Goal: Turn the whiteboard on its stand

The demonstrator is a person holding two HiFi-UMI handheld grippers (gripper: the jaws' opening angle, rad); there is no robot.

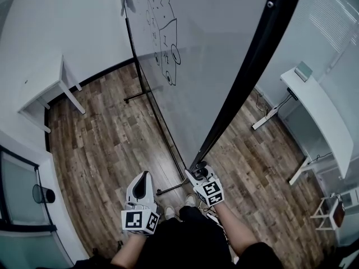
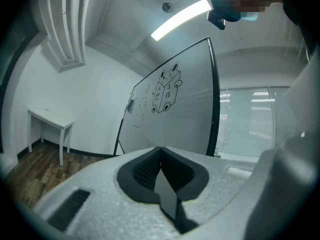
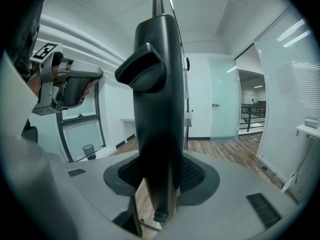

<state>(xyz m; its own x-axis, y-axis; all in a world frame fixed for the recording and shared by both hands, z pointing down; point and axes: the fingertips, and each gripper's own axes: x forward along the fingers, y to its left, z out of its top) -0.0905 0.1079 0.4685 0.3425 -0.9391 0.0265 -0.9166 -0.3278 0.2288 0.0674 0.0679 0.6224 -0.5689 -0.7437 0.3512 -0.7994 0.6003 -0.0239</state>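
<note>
The whiteboard (image 1: 213, 66) stands tall on its stand, a cartoon drawing near its top. Its black frame edge (image 1: 252, 60) runs down toward me. My right gripper (image 1: 197, 167) is shut on the lower end of that edge. In the right gripper view the black frame (image 3: 157, 109) fills the gap between the pads of the right gripper (image 3: 160, 184). My left gripper (image 1: 143, 175) hangs free to the left of the board, shut and holding nothing. The left gripper view shows the left gripper (image 2: 160, 156) with its pads together and the whiteboard (image 2: 185, 114) beyond.
A white side table (image 1: 47, 88) stands at the left wall and a long white desk (image 1: 317, 105) at the right. The stand's foot bar (image 1: 134, 98) lies on the wooden floor. A black bin (image 1: 42, 194) sits behind glass at the left.
</note>
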